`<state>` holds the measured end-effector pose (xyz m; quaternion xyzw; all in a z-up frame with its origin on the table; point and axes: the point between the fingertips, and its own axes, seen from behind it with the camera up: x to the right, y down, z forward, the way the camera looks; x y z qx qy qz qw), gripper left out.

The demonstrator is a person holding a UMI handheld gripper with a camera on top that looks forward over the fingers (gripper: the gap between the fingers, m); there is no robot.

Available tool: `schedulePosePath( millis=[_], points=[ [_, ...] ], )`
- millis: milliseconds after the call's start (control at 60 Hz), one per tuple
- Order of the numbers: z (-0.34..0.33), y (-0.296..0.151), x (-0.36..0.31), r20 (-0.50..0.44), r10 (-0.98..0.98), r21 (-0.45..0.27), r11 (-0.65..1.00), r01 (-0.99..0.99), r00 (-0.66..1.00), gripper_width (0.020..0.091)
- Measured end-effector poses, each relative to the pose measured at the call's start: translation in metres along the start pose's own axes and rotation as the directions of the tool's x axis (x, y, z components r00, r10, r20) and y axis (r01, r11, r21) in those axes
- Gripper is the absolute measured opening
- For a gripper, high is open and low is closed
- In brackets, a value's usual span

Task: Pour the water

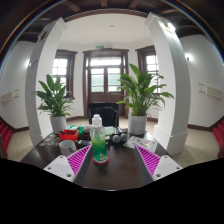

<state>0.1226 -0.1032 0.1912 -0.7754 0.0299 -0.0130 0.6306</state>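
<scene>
gripper fingers released, bottle just ahead on bench | likely light, slippery plastic, squeezable | grasp mid-body, below cap

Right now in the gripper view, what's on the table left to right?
Left plant → red thing → bottle, standing between the open gripper's fingers → right plant. The small items around the bottle overlap too much to order.
</scene>
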Motion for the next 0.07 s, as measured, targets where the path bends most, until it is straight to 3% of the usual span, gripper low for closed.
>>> schedulePosePath(
  millis=[67],
  points=[
    [-0.0025,-0.0024,-0.0006,-0.004,0.002,0.006,1.0,-0.002,1.0,0.0848]
  ],
)
